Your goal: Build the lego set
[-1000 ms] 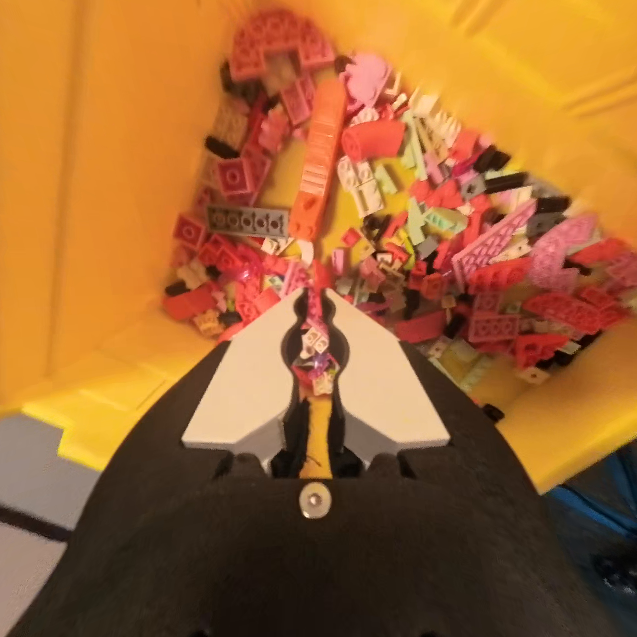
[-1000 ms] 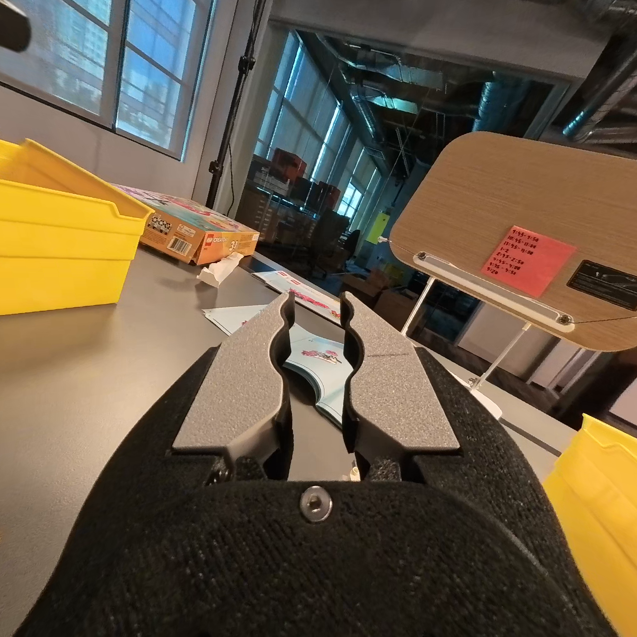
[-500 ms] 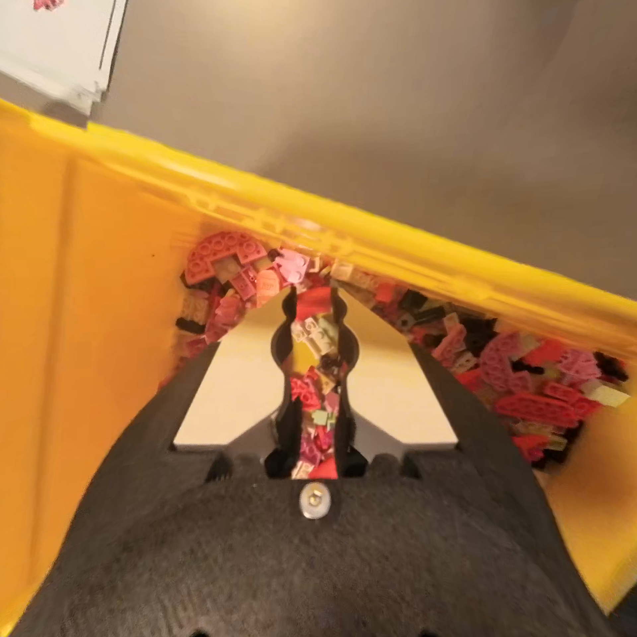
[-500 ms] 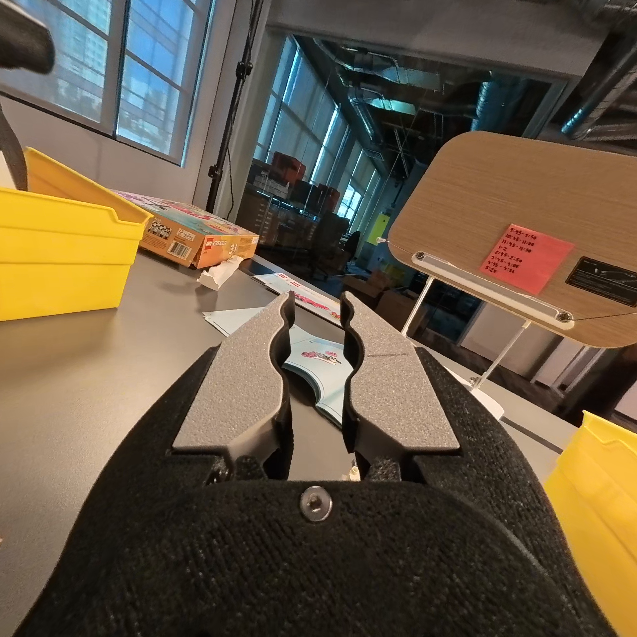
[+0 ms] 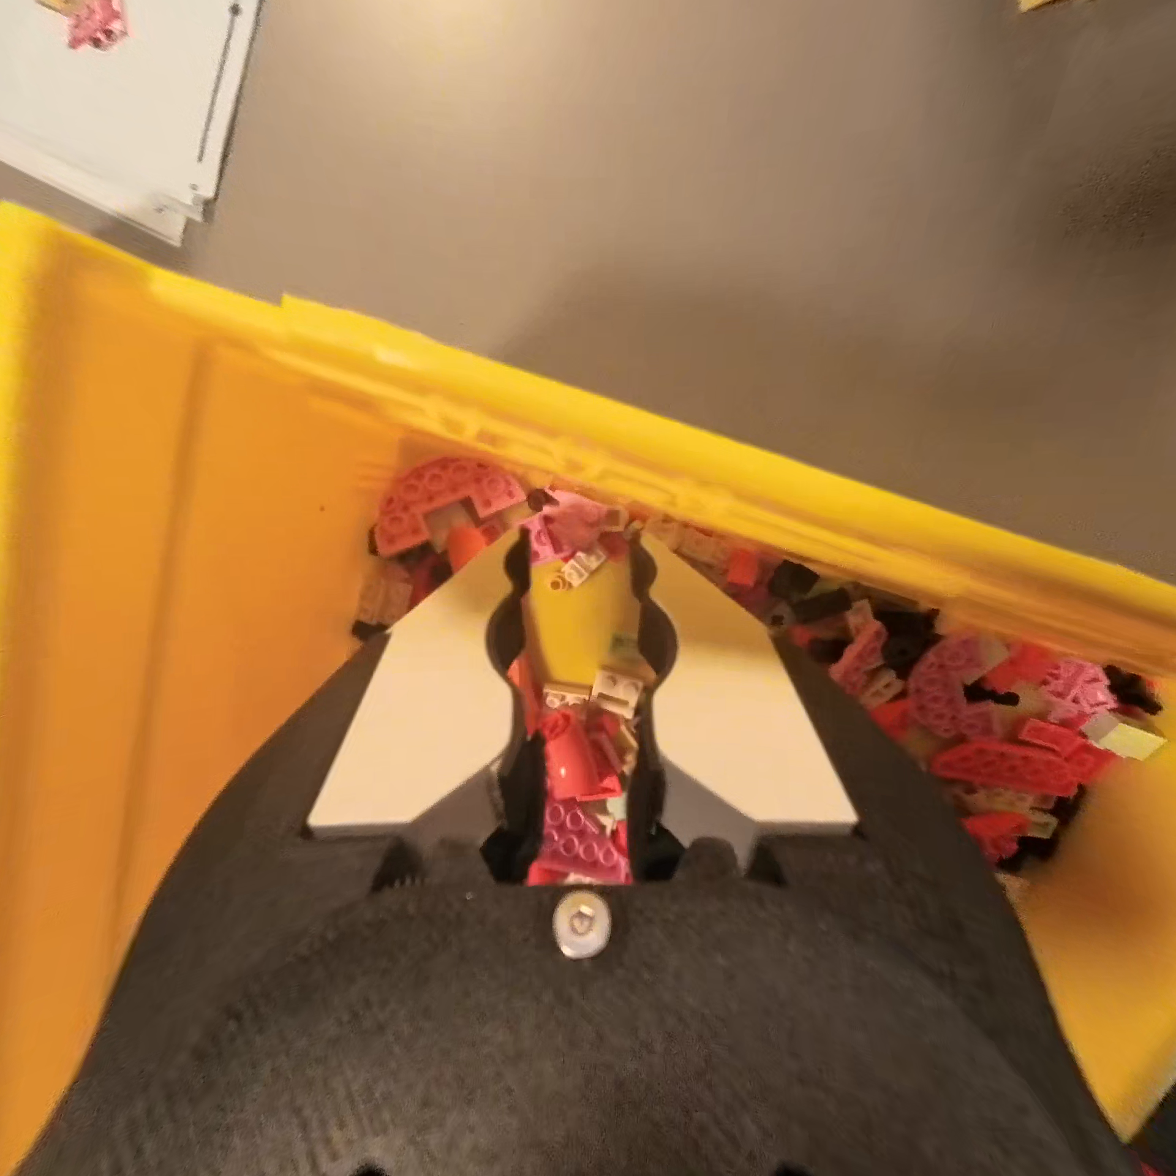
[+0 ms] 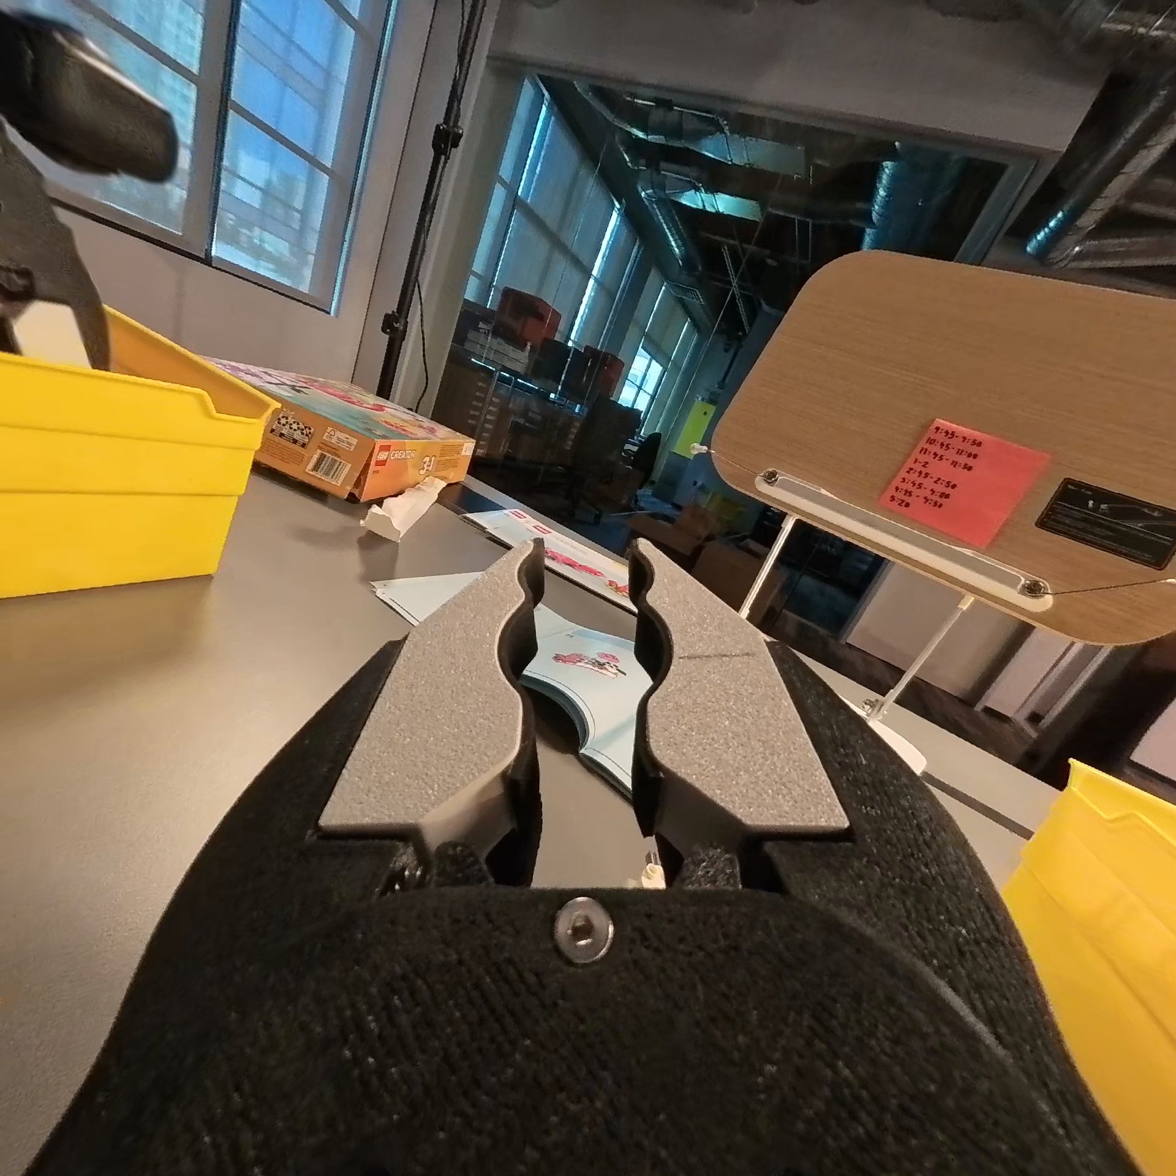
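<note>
Two yellow bins (image 6: 121,483) stand on the grey bench (image 6: 159,668); the left gripper (image 5: 579,547) tips down into one over loose bricks (image 5: 592,719), jaws wide and bare, while the right gripper (image 6: 585,553) lies level above an open booklet (image 6: 585,668), jaws narrowly parted, bare.

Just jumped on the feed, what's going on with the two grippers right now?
The left gripper is over a yellow bin of small building bricks, mostly red and pink. Its jaws are open with nothing between them; the bricks seen through the gap lie on the bin floor. The right gripper sits low over the grey table, jaws open and empty, pointing toward an open instruction booklet. A cardboard set box and a wooden board on a stand lie beyond.
</note>
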The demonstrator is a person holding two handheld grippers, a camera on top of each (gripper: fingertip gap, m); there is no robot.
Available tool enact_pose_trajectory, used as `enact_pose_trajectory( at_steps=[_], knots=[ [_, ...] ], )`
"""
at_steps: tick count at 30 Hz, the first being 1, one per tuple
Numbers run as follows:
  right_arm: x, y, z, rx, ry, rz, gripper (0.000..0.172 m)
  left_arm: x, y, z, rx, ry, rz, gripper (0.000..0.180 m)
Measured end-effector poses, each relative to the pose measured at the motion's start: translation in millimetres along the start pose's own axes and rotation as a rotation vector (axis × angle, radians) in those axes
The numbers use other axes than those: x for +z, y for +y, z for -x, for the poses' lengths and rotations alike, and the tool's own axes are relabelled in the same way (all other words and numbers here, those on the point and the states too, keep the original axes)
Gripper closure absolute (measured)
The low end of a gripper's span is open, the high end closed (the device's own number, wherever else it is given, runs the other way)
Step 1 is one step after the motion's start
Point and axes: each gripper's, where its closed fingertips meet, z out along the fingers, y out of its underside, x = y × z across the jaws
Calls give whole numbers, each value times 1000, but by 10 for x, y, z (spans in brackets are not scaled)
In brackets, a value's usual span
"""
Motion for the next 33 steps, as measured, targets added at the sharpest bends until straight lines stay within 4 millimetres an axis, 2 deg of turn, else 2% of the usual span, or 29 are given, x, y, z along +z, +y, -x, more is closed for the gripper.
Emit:
enact_pose_trajectory(
  at_steps=[2,3,4,10,13,15,17,20,23,28,33],
  knots=[
    [-3,0,-4,2,1,-1,147,42,6,9,8,11,14,159],
    [-4,0,-5,4,1,0,147,23,16,26,4,8,16,170],
    [-4,0,-6,5,1,-1,147,-8,29,49,-10,4,14,173],
    [0,-2,0,0,-1,-2,147,-255,245,193,-133,-42,45,173],
    [-2,-7,-8,-3,5,-4,147,-294,405,232,-182,-70,104,173],
    [-4,-13,-17,-3,9,-8,147,-285,439,207,-187,-67,104,151],
    [-6,-16,-31,-5,16,-12,147,-298,429,199,-206,-74,82,140],
    [-9,-22,-63,-5,31,-19,147,-412,385,208,-248,-123,21,134],
    [-23,-25,-129,4,56,-26,146,-584,337,134,-298,-174,-72,134],
    [-62,-32,-262,41,104,-40,144,-829,398,-46,-408,-301,-218,119],
    [-75,-63,-269,48,105,-59,142,-1049,461,-200,-590,-399,-453,106]
  ],
)
